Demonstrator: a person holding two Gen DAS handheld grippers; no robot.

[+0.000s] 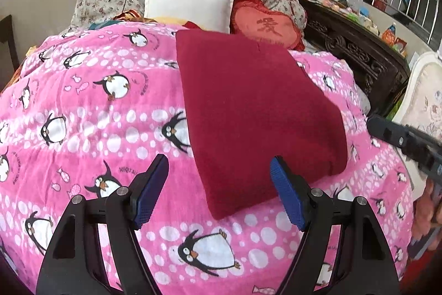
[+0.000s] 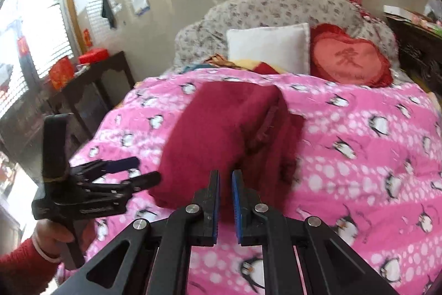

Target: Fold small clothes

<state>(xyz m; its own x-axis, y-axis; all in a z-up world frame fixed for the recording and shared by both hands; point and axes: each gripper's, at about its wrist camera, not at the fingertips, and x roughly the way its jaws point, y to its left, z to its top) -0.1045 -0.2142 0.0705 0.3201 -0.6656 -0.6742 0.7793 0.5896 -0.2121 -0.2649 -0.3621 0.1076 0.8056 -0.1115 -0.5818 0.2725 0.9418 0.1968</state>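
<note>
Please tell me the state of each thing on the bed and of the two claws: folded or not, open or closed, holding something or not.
Dark red garment: folded, lying flat on the blanket.
Pink penguin blanket: spread over the bed.
Left claw: open wide, holding nothing.
Right claw: nearly closed, a thin gap between the jaws, holding nothing.
White pillow: leaning upright.
Red heart cushion: propped beside it.

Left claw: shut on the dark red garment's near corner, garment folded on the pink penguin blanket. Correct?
Not quite. The left claw is open and holds nothing, as the left wrist view shows. The dark red garment does lie folded on the pink penguin blanket.
</note>
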